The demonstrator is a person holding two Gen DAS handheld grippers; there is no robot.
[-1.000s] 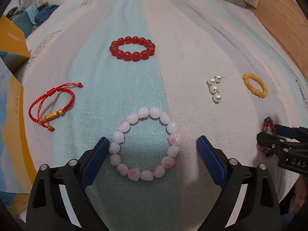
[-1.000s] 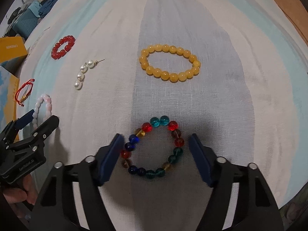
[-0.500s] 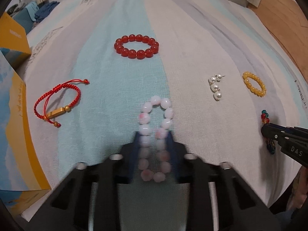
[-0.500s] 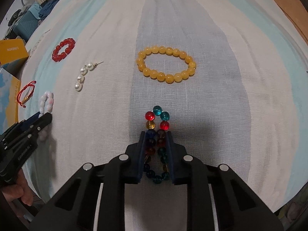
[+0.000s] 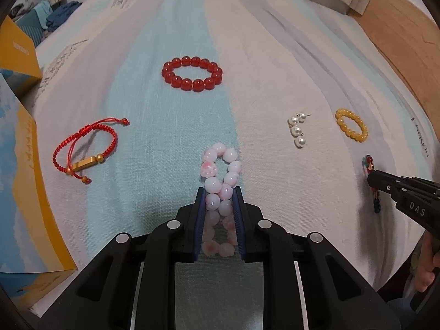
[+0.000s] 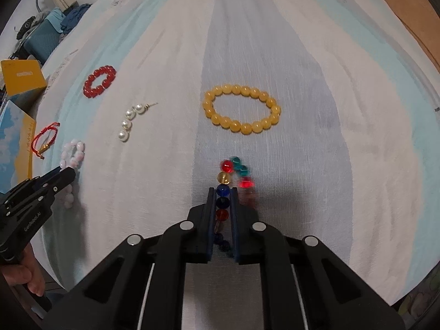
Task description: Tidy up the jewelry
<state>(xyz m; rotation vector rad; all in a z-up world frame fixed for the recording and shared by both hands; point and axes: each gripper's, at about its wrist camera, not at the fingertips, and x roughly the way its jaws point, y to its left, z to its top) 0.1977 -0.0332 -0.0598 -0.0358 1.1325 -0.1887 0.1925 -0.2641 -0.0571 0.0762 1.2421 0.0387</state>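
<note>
A pink and white bead bracelet (image 5: 210, 167) lies on the striped cloth (image 5: 165, 126), squeezed into a narrow loop. My left gripper (image 5: 219, 189) is shut on its near half, blue pads pressing both bead rows. In the right wrist view a multicolour glass bead bracelet (image 6: 227, 165) is pinched the same way. My right gripper (image 6: 222, 190) has its jaws closing tight on it, with one row of beads between the pads and the far beads blurred. Each gripper also shows at the edge of the other's view: the right gripper (image 5: 370, 177) and the left gripper (image 6: 68, 172).
On the cloth lie a red bead bracelet (image 5: 192, 73), a red cord bracelet (image 5: 85, 148), pearl earrings (image 5: 297, 130) and a yellow bead bracelet (image 6: 242, 112). Yellow and blue boxes (image 5: 24, 192) stand along the left edge. Wooden floor (image 5: 407, 27) shows at the right.
Both grippers went from wide open around their bracelets to shut on them. Each round bracelet got squeezed into a narrow loop. The right jaws narrowed further in the last half second.
</note>
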